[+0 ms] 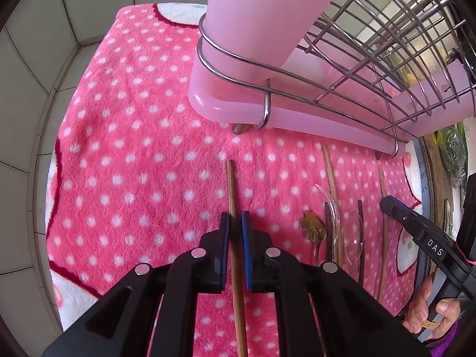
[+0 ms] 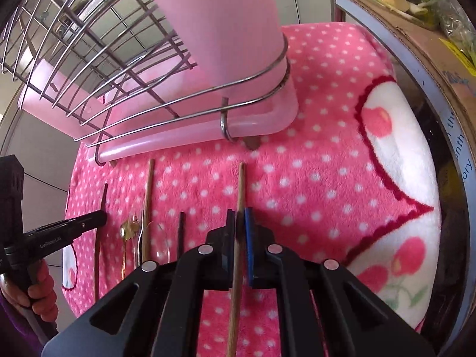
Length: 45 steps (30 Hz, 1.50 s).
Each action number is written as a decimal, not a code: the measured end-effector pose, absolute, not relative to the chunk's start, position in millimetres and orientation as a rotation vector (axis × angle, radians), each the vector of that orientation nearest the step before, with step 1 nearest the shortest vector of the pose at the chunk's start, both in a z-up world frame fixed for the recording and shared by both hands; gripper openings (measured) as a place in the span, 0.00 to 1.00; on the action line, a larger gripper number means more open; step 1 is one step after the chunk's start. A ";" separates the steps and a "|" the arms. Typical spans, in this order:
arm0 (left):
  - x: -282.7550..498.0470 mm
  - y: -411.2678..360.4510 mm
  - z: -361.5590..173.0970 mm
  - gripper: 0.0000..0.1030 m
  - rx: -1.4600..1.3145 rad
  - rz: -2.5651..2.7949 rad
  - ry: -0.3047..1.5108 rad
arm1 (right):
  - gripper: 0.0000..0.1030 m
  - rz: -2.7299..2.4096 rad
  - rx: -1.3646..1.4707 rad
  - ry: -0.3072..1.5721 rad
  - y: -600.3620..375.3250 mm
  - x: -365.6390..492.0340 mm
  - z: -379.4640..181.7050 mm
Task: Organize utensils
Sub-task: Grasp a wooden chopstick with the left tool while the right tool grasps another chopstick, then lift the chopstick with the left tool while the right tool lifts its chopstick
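In the left wrist view my left gripper point(image 1: 235, 220) is shut on a brown chopstick point(image 1: 230, 184) that points toward the pink utensil holder point(image 1: 250, 29). My right gripper point(image 2: 239, 217) is likewise shut on a lighter wooden chopstick point(image 2: 241, 184), tip toward the same pink utensil holder point(image 2: 226, 29). Between the two lie a gold spoon point(image 1: 312, 226), clear plastic spoons point(image 1: 354, 232), dark chopsticks point(image 1: 360, 226) and another brown chopstick point(image 1: 330, 172) on the pink dotted towel point(image 1: 134, 148). Each gripper shows at the other view's edge: right gripper point(image 1: 386, 203), left gripper point(image 2: 101, 217).
A wire drying rack point(image 1: 386, 44) over a pink drip tray point(image 1: 226, 104) stands just beyond the utensils. A cardboard box with greens point(image 2: 422, 15) borders the towel point(image 2: 342, 163) on the right. A tiled wall point(image 1: 35, 74) is on the left. A hand point(image 1: 428, 315) holds each gripper's handle.
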<state>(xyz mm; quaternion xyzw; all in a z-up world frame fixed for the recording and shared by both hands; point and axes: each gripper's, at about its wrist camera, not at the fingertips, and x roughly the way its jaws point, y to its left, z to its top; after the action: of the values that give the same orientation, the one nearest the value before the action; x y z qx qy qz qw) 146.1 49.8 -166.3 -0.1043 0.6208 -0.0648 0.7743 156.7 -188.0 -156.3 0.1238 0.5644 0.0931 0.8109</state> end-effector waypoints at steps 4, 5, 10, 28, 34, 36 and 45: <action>156.0 41.3 -164.0 0.08 -0.193 -0.133 1.377 | 0.16 0.230 0.236 1.239 -193.0 153.9 -149.4; 158.5 38.6 -163.3 0.08 -0.184 -0.130 1.383 | 0.23 0.233 0.230 1.258 -192.3 155.7 -150.8; 164.3 24.2 -160.1 0.06 -0.135 -0.111 1.369 | 0.25 0.239 0.161 1.274 -189.1 157.6 -151.8; 105.7 35.8 -78.0 0.05 -0.274 -0.206 1.039 | 0.06 0.282 0.342 0.934 -222.6 103.4 -91.4; 82.2 69.8 -39.8 0.05 -0.287 -0.223 0.873 | 0.06 0.267 0.296 0.730 -229.7 76.8 -49.3; 77.3 70.2 -31.9 0.05 -0.279 -0.223 0.838 | 0.06 0.249 0.287 0.686 -229.6 71.6 -44.3; 67.5 69.9 -25.7 0.05 -0.286 -0.229 0.796 | 0.06 0.230 0.269 0.629 -235.0 59.0 -32.2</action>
<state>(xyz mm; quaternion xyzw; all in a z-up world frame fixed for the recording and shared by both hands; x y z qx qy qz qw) 67.5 69.9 -25.7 -0.1384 0.3854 -0.1110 0.9055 59.0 -235.0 -32.2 0.1317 0.3078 0.1126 0.9355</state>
